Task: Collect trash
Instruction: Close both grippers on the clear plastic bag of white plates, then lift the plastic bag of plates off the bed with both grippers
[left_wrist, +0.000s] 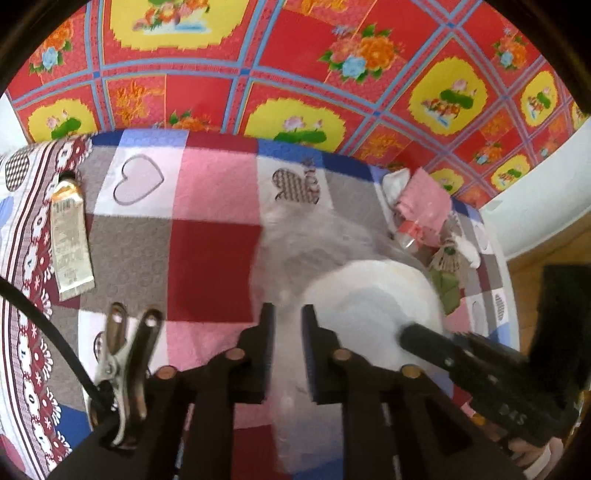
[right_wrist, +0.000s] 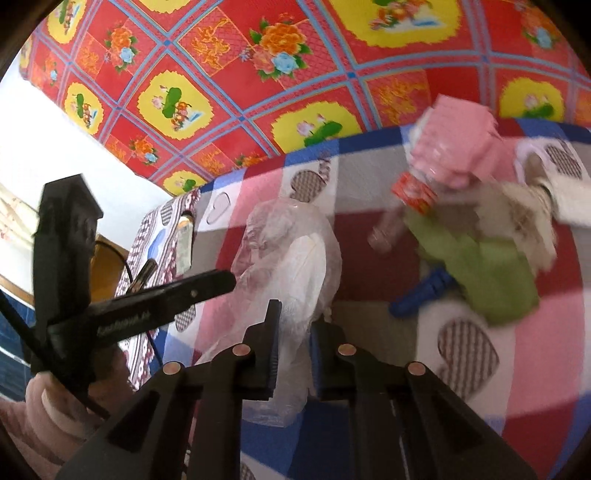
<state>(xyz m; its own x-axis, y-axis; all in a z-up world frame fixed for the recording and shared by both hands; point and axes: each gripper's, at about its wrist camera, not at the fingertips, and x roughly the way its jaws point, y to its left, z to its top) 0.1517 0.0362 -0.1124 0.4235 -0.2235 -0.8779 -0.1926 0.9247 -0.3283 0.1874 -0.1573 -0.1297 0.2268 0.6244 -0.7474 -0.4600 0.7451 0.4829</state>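
Right wrist: both grippers' fingers (right_wrist: 274, 332) pinch (closely) plastic bag (right_wrist: 291, 258).

My left tool (left_wrist: 288, 321), a black two-finger clamp with flat dark pads, points forward and down with its jaws nearly together, a narrow gap between them; something pale and blurred lies in that gap, and I cannot tell whether the pads press on it. My right tool (right_wrist: 297, 317), the same black build, also has its jaws drawn close, pinching a thin clear film between its pads. In the right wrist view my left hand (right_wrist: 51, 406) wraps the left tool's handle at the lower left, fingers curled round it.
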